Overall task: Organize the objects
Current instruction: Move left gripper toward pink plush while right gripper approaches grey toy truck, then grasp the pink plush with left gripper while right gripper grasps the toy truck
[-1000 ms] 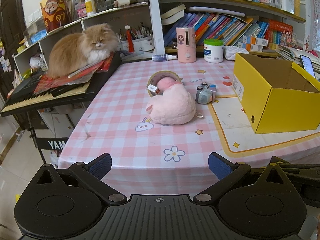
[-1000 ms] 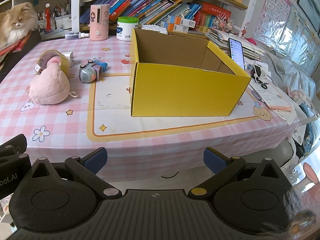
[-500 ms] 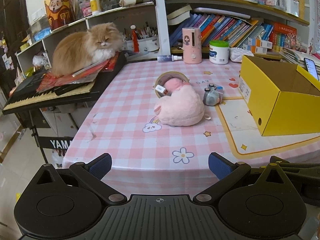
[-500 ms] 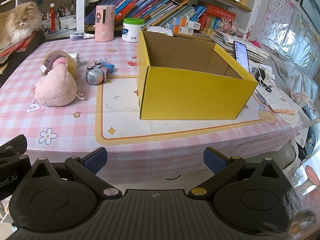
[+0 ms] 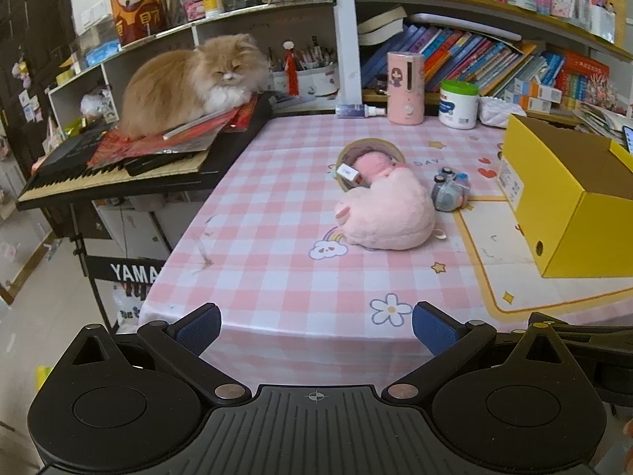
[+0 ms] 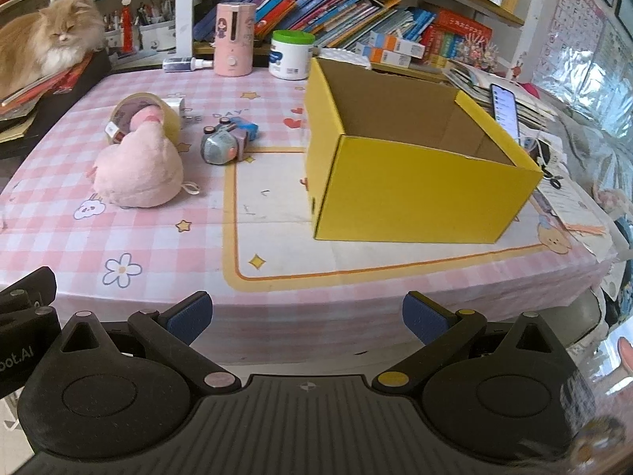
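Both grippers, left (image 5: 315,328) and right (image 6: 304,314), hung spread and empty off the table's near edge. Well ahead, the soft pink plush toy (image 6: 138,172) lay against the brown tape roll (image 6: 136,113), left of the open yellow cardboard box (image 6: 411,182). Grabbing the plush carelessly could probably drag the roll along.

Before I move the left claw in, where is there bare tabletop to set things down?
Free: the checked cloth between the near edge and the pink plush, and the cream mat left of the yellow box. Crowded: plush, tape roll and small grey toy cluster mid-table; bottles line the back edge.
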A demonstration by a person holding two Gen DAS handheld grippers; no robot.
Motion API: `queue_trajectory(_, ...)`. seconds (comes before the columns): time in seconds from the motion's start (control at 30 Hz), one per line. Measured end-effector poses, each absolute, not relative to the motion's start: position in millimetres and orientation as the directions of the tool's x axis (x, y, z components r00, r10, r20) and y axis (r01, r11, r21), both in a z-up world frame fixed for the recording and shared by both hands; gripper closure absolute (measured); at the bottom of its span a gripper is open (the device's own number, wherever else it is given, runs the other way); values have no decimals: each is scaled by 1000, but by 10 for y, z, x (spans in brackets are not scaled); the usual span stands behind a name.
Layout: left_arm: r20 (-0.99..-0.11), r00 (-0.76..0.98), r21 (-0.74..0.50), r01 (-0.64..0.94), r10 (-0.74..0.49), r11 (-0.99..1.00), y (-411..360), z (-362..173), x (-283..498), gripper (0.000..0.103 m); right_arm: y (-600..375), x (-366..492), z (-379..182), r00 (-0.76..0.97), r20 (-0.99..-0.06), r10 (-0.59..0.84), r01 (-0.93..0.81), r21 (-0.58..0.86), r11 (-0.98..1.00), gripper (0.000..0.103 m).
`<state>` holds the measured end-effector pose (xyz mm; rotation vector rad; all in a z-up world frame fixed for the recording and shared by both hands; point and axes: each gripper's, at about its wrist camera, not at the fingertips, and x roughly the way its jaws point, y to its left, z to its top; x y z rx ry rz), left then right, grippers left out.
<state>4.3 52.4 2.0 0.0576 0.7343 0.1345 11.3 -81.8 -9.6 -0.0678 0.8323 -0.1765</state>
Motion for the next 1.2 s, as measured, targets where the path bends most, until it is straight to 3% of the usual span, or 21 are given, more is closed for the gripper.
queue_trajectory(0.5, -635, 765, -91, -211, 107, 973, 868, 57, 310, 0, -869, 477, 30, 740, -667, 83, -21, 100, 995, 4)
queue_trajectory(0.83, -636, 763, -107, -234, 115, 966, 805, 19, 615, 0, -937, 831, 166, 800, -569, 189, -109, 172, 979, 21)
queue_trajectory(1.2, -661, 748, -85, -157, 63, 984, 514, -42, 1029, 0, -1058, 1326, 195, 797, -555, 239, -155, 195, 968, 22)
